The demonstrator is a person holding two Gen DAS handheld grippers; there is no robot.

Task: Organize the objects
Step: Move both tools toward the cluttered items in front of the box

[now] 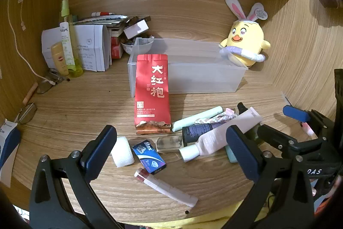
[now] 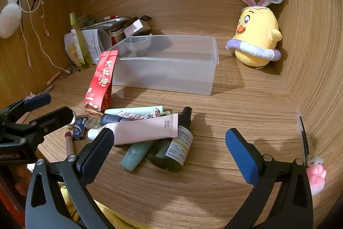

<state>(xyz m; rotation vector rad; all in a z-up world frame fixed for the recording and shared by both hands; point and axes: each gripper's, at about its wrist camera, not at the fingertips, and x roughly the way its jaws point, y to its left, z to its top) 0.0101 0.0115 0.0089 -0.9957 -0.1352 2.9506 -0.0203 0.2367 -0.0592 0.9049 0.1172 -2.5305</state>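
- While I hold the left gripper (image 1: 171,151) spread to its widest with nothing in it, its view shows the clutter lying loose on the wooden desk (image 1: 85,100): a red tea pouch (image 1: 152,93) leaning against the clear bin (image 1: 193,78), a white foam block (image 1: 122,151), a blue box (image 1: 149,156) and a pale stick tube (image 1: 167,188) near the front edge.
- I judge the pouch light and crushable, best pinched across its flat sides; the foam will squash; the stick tube is rigid and likely to roll.
- From the right view, the right gripper (image 2: 169,143) also gapes fully and grips nothing, hovering just short of a heap: a pink tube (image 2: 145,129) lying across a dark bottle (image 2: 173,149) and a teal tube (image 2: 137,153).
- The soft pink tube should come off first, taken mid-body; the bottle looks hard and slick.
- The clear bin (image 2: 171,72) stands empty behind the heap, a plush chick (image 2: 255,35) in the alcove's corner; wood walls hem both sides.
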